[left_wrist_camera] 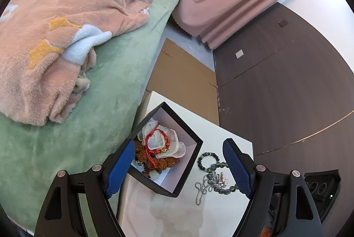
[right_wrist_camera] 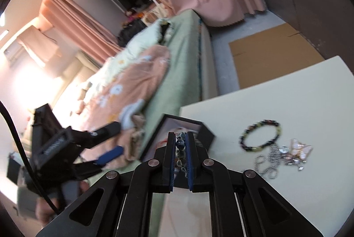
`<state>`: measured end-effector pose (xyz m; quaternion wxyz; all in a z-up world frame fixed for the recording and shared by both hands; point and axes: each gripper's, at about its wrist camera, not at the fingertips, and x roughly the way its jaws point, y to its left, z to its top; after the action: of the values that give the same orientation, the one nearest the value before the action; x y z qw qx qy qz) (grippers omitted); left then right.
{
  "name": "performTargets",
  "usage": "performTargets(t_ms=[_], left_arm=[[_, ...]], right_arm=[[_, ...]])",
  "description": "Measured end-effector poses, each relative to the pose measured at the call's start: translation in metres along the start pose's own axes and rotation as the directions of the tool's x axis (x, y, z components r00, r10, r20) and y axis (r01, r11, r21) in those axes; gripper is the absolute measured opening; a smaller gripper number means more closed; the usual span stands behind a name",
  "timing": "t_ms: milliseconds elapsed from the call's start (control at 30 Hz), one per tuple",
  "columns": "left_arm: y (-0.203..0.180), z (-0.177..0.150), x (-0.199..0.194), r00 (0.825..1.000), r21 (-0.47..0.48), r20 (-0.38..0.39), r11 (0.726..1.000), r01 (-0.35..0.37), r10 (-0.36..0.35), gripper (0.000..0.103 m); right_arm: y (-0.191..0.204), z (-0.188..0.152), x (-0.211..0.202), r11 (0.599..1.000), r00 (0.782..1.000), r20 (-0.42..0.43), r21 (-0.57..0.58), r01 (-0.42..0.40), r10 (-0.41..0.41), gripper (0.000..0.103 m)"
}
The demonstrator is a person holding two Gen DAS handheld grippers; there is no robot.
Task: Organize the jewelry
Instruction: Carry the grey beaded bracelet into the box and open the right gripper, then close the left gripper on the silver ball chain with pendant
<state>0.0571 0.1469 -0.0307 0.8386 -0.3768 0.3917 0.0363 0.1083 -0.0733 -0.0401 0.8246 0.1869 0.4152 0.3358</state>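
Beaded bracelet [right_wrist_camera: 179,148] pinched in clamped right gripper [right_wrist_camera: 180,156] above black box [left_wrist_camera: 188,170] at tabletop [right_wrist_camera: 298,93] edge; left gripper [left_wrist_camera: 177,167] gapes empty. Risk: dangling strand snags box rim, slips.

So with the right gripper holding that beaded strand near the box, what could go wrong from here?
1. The right gripper pinches the beaded strand by only a few beads; the rest dangles and could snag on the black box rim.
2. The box sits at the table's edge beside the bed; a nudge might tip it off.
3. The bead bracelet, ball chain and butterfly charm overlap, so lifting one may drag the others.
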Motion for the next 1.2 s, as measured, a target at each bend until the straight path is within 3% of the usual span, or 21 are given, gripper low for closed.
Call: performTargets(t_ms=[400,533,667,767,1200], left_arm=[[0.017,0.013,-0.006,0.999,-0.049,0.041,0.999,-0.001,0.003,0.082],[0.014,0.012,0.0,1.0,-0.032,0.023,0.999,-0.013,0.013,0.082],[0.008,0.009,0.004,1.0,-0.021,0.015,1.0,-0.013,0.013,0.082],[0.002,0.005,0.009,1.0,-0.005,0.007,1.0,-0.017,0.017,0.082],[-0.04,-0.025,0.023,0.999,0.116,-0.038,0.993,0.011,-0.006,0.082]], right_arm=[[0.029,-0.001,0.039,0.986,0.987,-0.002,0.025,-0.163,0.163,0.01],[0.021,-0.004,0.07,0.998,0.992,-0.115,0.031,-0.046,0.049,0.026],[0.009,-0.002,0.059,1.0,0.995,-0.104,0.018,0.009,-0.007,0.03],[-0.002,-0.001,0.041,0.999,0.997,-0.075,0.024,0.036,-0.034,0.046],[-0.06,0.006,-0.037,0.984,0.989,-0.014,0.102,0.147,-0.146,0.048]])
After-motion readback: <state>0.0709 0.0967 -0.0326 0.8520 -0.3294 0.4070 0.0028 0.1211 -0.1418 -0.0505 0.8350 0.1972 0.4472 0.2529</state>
